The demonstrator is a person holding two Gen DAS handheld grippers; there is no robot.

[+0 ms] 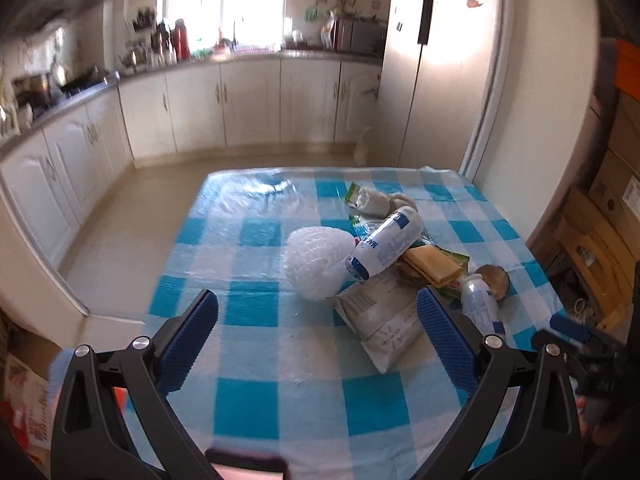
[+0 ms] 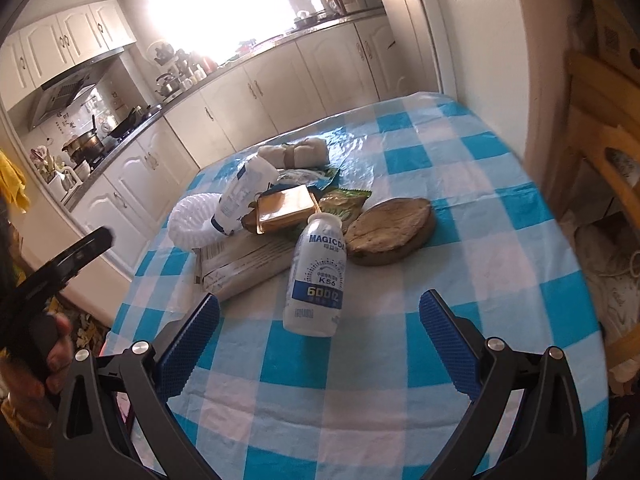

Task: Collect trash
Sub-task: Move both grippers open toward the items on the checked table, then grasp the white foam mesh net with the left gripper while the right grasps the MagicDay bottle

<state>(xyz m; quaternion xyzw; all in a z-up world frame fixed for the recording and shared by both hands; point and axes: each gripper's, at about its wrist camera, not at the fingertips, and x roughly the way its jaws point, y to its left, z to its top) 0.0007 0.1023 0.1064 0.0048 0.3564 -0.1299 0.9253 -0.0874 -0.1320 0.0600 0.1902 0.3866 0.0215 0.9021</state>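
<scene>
The trash pile [image 2: 288, 216] — bottles, wrappers, a foam net and a paper bag — lay together on the checked worktop [image 2: 480, 280], the nearest bottle [image 2: 316, 276] just ahead of the right gripper [image 2: 320, 320]. Both the right and the left gripper [image 1: 316, 316] had jaws apart, holding nothing — collection appeared not yet begun, every item remaining.

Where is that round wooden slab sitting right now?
In the right wrist view the round wooden slab lies flat on the checked tablecloth, at the right edge of the trash pile, just right of the nearest white bottle.
</scene>
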